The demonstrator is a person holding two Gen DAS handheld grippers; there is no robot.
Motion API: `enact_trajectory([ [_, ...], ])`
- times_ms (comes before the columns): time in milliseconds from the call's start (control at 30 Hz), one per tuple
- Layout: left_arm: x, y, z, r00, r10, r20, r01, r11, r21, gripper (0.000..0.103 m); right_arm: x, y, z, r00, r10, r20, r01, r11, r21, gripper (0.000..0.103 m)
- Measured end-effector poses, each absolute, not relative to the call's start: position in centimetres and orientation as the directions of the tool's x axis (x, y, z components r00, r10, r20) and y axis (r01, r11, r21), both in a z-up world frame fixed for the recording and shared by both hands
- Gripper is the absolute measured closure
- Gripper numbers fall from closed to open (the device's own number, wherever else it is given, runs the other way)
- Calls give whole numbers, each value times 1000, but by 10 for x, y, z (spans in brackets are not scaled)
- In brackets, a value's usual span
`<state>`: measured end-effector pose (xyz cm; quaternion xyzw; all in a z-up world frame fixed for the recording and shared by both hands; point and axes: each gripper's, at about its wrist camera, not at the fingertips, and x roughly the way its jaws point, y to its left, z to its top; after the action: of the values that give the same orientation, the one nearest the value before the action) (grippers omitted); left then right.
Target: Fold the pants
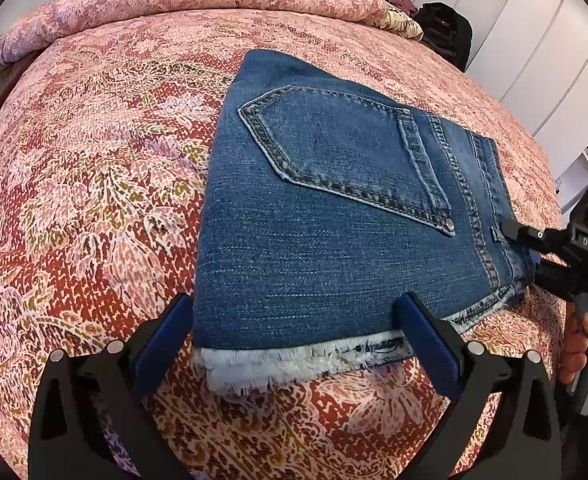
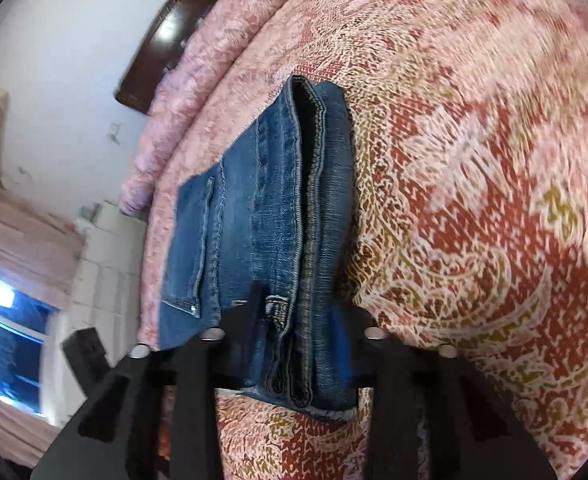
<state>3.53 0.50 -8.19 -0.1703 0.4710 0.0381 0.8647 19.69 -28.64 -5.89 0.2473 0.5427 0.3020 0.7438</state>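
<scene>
Left wrist view: folded jeans (image 1: 334, 208) lying flat on the patterned bedspread (image 1: 94, 200), back pocket (image 1: 346, 156) up, frayed hems (image 1: 278, 364) poking out under the near edge. Left gripper (image 1: 294, 344) hovering over that near edge, jaws spread wide to either side of the denim, gripping nothing. Right gripper (image 1: 524, 252) reaching in at the waistband corner, jaws narrowed onto the stacked layers there, a hand (image 1: 586, 344) on its handle. Risk here: only one corner held, nothing pinning the near edge, so any pull toward the right likely to drag or skew the whole bundle and let the hems slide further out.

Right wrist view: same jeans seen edge-on, several folded layers (image 2: 306, 240) running between the jaws of the right gripper (image 2: 294, 328), pads closed against the thick stack. Picture smeared with motion blur. Risk: bite possibly catching only some of the layers, hard to tell which; a lift could then peel the upper folds away from the lower ones and undo the fold. Thick seam also liable to slip out of a shallow grip.
</scene>
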Motion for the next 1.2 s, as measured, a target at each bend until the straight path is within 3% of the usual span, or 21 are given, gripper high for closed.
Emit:
enact_trajectory([
  [167,33,14,-72,548,-142,-824,-208,931,-299,2,193,-287,-63,247,737,-629,-202,674,710,80],
  [367,35,67,-42,648,-209,-732,-182,891,-415,2,192,-289,-69,243,764,-598,-196,642,741,80],
  [500,66,113,-67,599,-439,-670,-186,738,-649,3,192,-293,-69,244,765,-596,-197,641,742,80],
  [633,88,123,-83,579,-574,-579,-165,613,-772,3,187,-300,-68,246,767,-592,-198,638,744,80],
  [933,126,101,-96,484,-702,-523,-89,555,-827,3,186,-310,-74,247,773,-585,-198,631,750,80],
  [1200,135,71,-98,449,-670,-592,-72,633,-771,3,193,-310,-75,236,776,-585,-155,624,766,74],
])
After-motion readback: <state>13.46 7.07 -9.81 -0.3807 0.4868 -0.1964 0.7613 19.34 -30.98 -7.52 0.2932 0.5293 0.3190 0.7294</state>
